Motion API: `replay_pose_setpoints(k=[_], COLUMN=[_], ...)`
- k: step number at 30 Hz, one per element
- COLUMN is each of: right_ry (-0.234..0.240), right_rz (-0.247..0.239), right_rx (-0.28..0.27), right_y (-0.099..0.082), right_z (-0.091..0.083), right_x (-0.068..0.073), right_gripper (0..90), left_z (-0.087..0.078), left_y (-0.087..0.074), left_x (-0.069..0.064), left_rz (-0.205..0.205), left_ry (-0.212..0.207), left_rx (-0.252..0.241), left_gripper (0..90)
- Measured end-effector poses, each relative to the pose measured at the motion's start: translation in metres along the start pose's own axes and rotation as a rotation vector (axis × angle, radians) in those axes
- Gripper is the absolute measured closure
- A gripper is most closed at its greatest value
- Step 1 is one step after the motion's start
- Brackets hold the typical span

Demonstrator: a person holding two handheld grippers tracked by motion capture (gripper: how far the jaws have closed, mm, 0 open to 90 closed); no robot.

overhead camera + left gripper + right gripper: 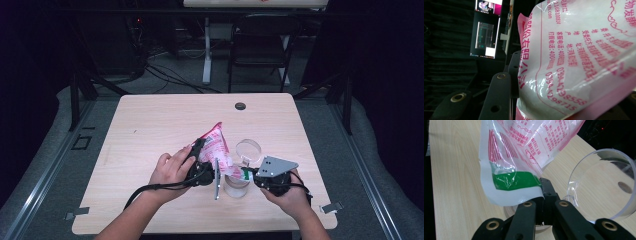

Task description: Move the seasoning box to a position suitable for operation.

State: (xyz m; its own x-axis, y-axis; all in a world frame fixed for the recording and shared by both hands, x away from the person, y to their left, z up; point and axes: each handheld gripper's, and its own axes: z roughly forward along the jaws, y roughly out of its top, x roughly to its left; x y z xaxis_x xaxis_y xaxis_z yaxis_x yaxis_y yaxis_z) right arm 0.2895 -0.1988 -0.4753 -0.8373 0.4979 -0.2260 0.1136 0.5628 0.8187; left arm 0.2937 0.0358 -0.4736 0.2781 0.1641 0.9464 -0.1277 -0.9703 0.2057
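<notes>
Dark room, pale wooden surface (150,130). My left tool (200,162) clamps the soft, slippery bag (216,147) over the clear jar (236,186); right tool (543,195) pinches its corner. Grip seams, not film.

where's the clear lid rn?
High view: the clear lid stands hinged open right of centre on the table, behind the jar, beside the pink bag.

White bag (509,162) with pink print, green band.
</notes>
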Motion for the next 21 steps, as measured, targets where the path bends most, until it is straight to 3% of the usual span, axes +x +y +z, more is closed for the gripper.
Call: replay_pose_setpoints(k=[21], right_ry=[-0.002], right_rz=[-0.001], right_rx=[0.0], right_y=[0.0001], right_z=[-0.0001], right_x=[0.0001], right_gripper=[90.0], left_z=[0.0], left_y=[0.0001], left_x=[0.0005], left_rz=[-0.002], left_ry=[-0.004], left_rx=[0.0], left_gripper=[64.4])
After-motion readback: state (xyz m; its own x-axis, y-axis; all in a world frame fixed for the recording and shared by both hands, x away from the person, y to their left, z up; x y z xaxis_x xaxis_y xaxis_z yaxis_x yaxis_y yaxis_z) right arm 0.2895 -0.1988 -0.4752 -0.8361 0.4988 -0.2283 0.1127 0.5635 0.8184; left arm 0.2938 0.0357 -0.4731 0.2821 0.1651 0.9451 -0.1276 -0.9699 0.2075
